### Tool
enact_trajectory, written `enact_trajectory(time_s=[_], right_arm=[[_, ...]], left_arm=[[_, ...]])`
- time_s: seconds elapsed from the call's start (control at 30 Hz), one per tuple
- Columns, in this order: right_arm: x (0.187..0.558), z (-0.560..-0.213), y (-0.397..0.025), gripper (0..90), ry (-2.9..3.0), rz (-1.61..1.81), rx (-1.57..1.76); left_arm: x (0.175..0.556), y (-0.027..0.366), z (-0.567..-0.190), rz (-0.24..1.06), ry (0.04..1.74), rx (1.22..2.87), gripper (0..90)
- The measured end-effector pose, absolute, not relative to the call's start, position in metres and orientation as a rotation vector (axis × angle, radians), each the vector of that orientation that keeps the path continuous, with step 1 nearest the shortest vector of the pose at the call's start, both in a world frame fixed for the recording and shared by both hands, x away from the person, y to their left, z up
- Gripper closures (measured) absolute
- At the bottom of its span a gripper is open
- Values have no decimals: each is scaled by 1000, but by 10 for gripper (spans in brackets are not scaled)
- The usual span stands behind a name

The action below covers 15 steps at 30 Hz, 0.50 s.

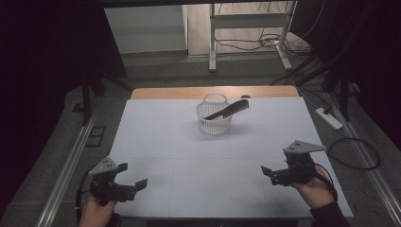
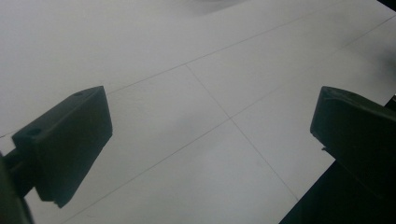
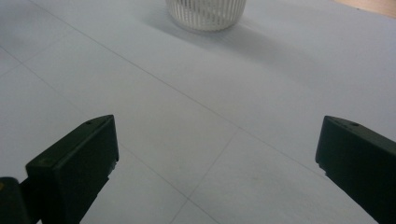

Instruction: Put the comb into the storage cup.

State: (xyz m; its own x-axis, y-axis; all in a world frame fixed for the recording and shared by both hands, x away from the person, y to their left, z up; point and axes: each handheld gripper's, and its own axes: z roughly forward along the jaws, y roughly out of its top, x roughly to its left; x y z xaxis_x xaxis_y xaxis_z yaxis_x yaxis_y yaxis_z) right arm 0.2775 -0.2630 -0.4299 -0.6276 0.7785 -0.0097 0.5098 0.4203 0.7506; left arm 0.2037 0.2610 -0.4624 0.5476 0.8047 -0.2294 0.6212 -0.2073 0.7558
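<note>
White slatted plastic forms the small basket (image 1: 214,118) that stands toward the far middle of the table (image 1: 161,142), on its pale sheet, with a black comb (image 1: 228,110) lying tilted in it — one end down inside, the toothed end poking out past the rim toward the right. Both grippers are held low at the near edge, well apart from the basket and from each other. At the near left corner, the left gripper (image 1: 132,176) sits in a hand (image 1: 97,212), its jaws spread wide with nothing between them; the left gripper view shows the two black jaws far apart over bare sheet crossed by thin seam lines. On the near right, the right gripper (image 1: 268,173) is held in the other hand (image 1: 316,191), a dark sleeve at the wrist, jaws pointing left across the table. Its jaws are wide too and empty — in the right gripper view they frame plain sheet, with the basket's ribbed lower wall (image 3: 206,13) far ahead at the top edge.
</note>
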Motion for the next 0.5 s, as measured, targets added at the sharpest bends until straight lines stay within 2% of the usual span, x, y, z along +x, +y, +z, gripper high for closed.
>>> enact_trajectory(time_s=[0.5], right_arm=[[268,-435,-282,0,2306,1019,1139]], left_arm=[[203,264,-462,288,1162,1921,0]])
